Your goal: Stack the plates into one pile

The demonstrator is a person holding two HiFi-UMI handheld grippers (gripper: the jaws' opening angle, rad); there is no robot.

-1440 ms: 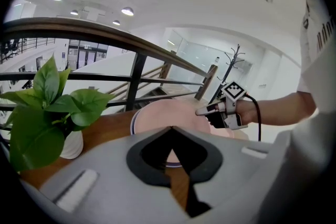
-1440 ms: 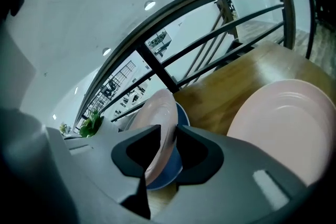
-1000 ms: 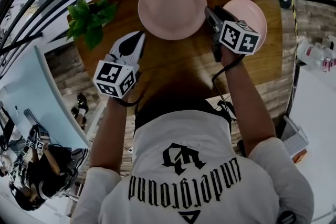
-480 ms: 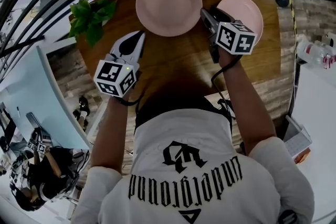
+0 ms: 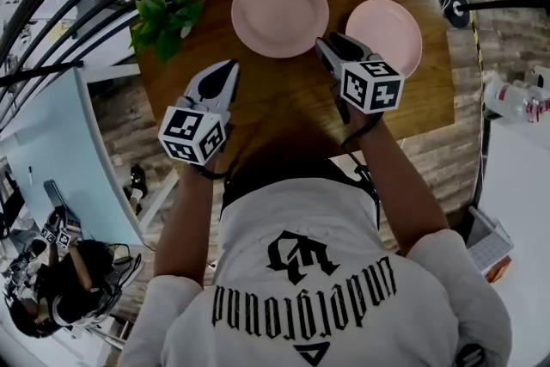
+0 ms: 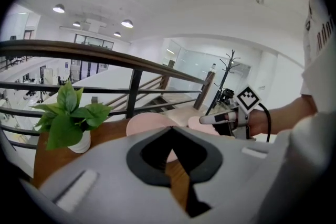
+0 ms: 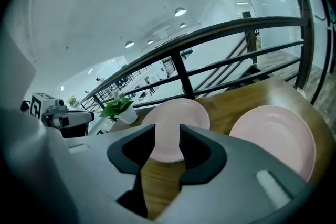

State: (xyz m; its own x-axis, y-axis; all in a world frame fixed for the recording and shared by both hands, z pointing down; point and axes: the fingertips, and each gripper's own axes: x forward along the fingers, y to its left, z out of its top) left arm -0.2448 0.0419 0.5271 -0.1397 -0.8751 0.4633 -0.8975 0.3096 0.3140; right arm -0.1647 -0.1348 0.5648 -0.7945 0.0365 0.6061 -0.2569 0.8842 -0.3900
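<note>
On the worktop (image 5: 288, 103), the larger plate (image 5: 279, 13) and smaller plate (image 5: 384, 34) lie apart, unstacked. The right hand-held gripper (image 5: 325, 45), jaws parted and empty, points at the larger plate's rim, presumably to grasp it; the left hand-held gripper (image 5: 229, 66) hovers closed, empty.

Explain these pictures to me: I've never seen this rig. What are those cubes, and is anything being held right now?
No robot here: a person holds a tool with a two-jaw claw in each hand; the marker cube on each is part of it. The head view looks down from the person's head; each other view rides on one tool, looking along its jaws. On the wooden table lie two pink plates, apart and unstacked: the middle plate and the right plate. A potted plant stands at the left. The left claw is shut on nothing. The right claw is open and empty, pointing toward the middle plate.
</note>
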